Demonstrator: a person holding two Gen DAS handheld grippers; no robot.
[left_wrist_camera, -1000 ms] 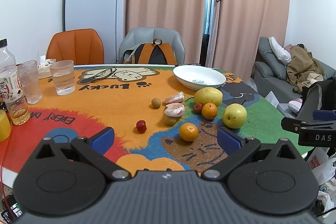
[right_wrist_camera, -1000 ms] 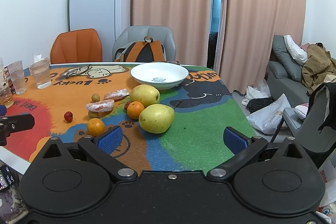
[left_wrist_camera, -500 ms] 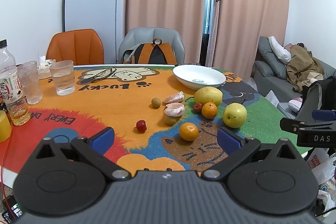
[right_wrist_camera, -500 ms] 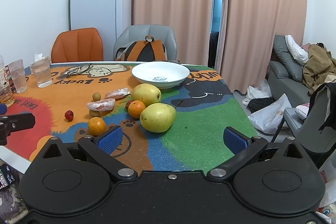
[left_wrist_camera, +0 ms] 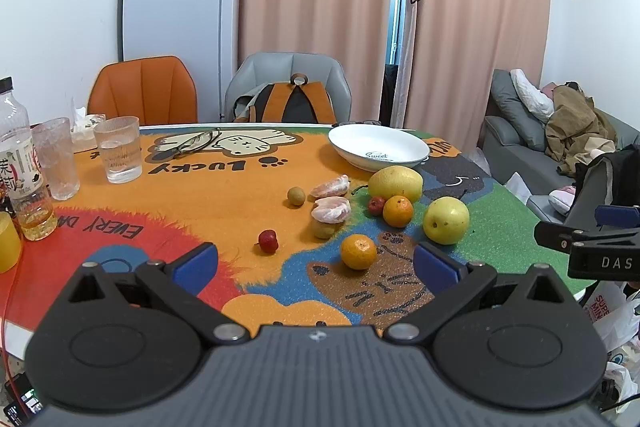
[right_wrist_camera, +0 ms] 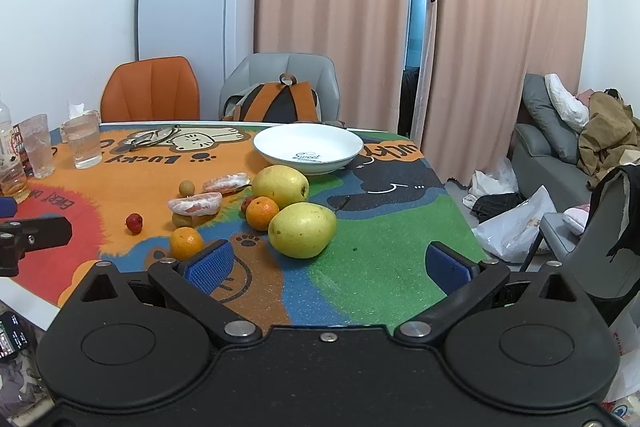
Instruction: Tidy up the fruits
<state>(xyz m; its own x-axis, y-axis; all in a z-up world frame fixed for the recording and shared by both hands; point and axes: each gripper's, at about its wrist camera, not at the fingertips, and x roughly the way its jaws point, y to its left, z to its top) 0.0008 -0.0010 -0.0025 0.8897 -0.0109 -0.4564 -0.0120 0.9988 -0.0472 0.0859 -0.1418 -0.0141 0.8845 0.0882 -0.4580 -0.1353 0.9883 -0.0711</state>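
Nothing had yet been moved: the shallow white ceramic bowl [right_wrist_camera: 308, 149] sat empty at the far side of the table [right_wrist_camera: 384, 251], and every fruit lay loose on the colourful cartoon mat. Both the left claw [left_wrist_camera: 316, 261] and the right claw [right_wrist_camera: 328, 265] hovered at the near edge, jaws spread wide and holding nothing. The step in hand looked like the opening approach.

The large yellow-green pear [right_wrist_camera: 302, 230] lay nearest the right claw, so the next move probably called for lowering around it with the jaws kept wide, since it is broad and smooth. Just behind it sat a small orange mandarin [right_wrist_camera: 262, 213], touching or nearly touching, with a second yellow pear [right_wrist_camera: 280, 185] and a tiny red berry [right_wrist_camera: 246, 203] close by; a careless closing could have nudged these. Another mandarin [left_wrist_camera: 358, 251] lay in front of the left claw, and a red berry [left_wrist_camera: 267, 241] stood apart. Two peeled citrus pieces [left_wrist_camera: 331, 209] and two small brown round fruits [left_wrist_camera: 296, 195] lay mid-table.

Two ribbed glasses [left_wrist_camera: 119, 150] and a plastic bottle [left_wrist_camera: 22, 163] stood well to the left, out of the way.
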